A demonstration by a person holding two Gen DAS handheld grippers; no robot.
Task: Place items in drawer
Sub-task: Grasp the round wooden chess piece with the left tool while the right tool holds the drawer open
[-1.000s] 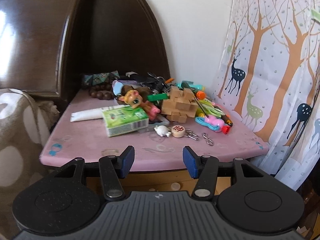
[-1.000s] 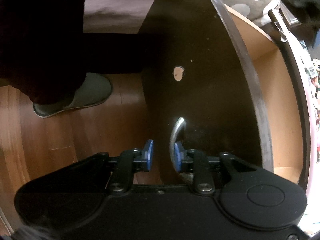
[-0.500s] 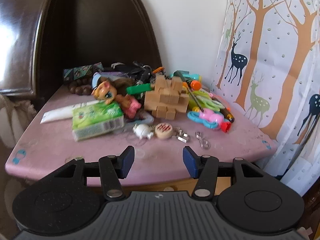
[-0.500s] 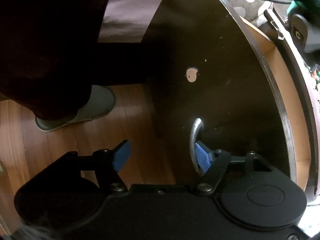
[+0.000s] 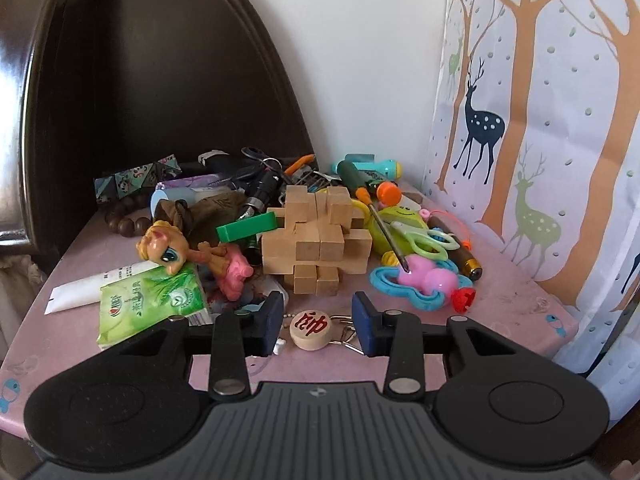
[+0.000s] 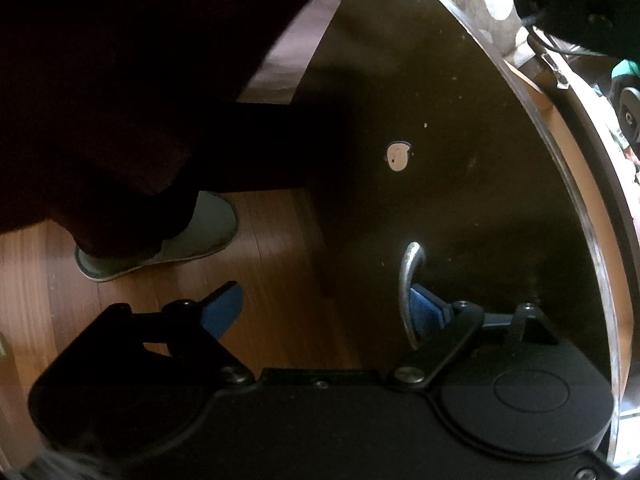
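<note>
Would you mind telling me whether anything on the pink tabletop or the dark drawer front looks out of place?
On the dark drawer front, a small pale chip shows above the curved metal handle, exposing lighter material. On the pink tabletop, the orange-handled screwdriver lies tilted across other clutter.

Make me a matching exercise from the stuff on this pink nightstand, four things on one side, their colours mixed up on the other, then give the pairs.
Things:
1. tissue pack
2. block puzzle
3. screwdriver
4. round game piece

Colours:
A. dark green handle with orange collar
B. pale wood with a red character
C. plain tan wood
D. light green wrapper

Pairs: 1-D, 2-C, 3-A, 4-B
</note>
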